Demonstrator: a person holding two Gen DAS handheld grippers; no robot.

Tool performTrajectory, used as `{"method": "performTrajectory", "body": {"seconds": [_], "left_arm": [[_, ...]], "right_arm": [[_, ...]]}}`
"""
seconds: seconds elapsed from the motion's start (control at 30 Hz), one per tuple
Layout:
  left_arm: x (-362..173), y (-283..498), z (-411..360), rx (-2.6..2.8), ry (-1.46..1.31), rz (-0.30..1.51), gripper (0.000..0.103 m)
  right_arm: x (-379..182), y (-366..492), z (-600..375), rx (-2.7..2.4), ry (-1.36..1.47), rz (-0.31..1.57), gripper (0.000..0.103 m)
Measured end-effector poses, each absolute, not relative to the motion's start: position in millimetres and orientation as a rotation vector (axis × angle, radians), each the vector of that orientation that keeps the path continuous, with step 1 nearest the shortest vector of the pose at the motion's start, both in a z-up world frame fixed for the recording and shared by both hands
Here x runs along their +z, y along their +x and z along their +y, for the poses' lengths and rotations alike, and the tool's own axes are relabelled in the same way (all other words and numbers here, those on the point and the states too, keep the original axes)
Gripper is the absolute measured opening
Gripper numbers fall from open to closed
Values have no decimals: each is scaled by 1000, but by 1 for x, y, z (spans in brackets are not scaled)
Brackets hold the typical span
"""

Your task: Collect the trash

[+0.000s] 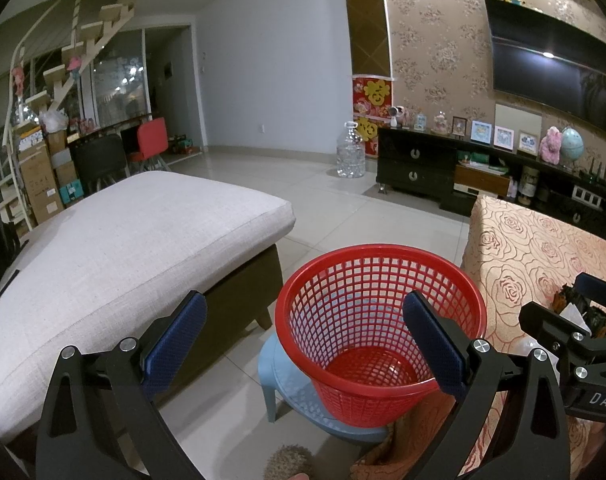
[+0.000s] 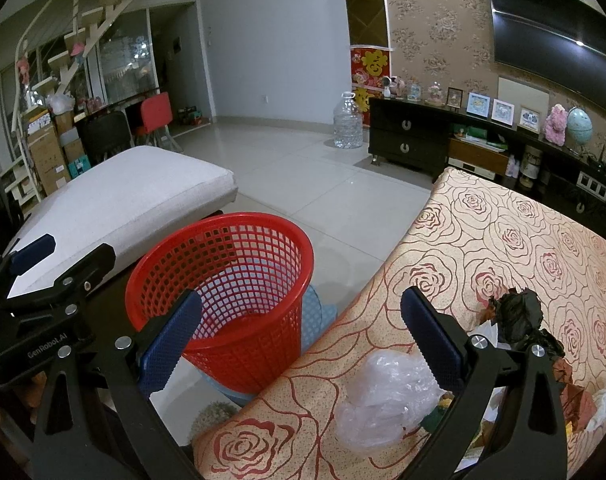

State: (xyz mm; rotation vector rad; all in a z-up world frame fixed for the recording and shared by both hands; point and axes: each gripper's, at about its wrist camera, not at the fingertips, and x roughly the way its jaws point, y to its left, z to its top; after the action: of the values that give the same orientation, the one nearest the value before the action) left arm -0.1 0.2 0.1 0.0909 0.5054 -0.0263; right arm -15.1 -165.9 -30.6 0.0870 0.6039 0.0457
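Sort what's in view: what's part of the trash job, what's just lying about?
Job:
red plastic mesh basket, nothing visible inside
crumpled clear plastic bag on rose-patterned cloth
crumpled black plastic wad
left hand-held gripper and right hand-held gripper, both open

Lying about:
grey fabric ottoman
clear water jug
blue plastic stool under basket

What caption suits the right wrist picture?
Open right tool poised above crumpled clear plastic on rose-patterned cloth, beside an empty red basket.
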Motion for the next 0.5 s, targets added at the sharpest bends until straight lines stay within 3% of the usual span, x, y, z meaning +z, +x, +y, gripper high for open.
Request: {"method": "performTrajectory", "body": {"seconds": [0.5], "left_arm": [[0,0,0,-27,91,507,95]], "right_arm": [[-31,-16,-165,45,85,604,97]]}}
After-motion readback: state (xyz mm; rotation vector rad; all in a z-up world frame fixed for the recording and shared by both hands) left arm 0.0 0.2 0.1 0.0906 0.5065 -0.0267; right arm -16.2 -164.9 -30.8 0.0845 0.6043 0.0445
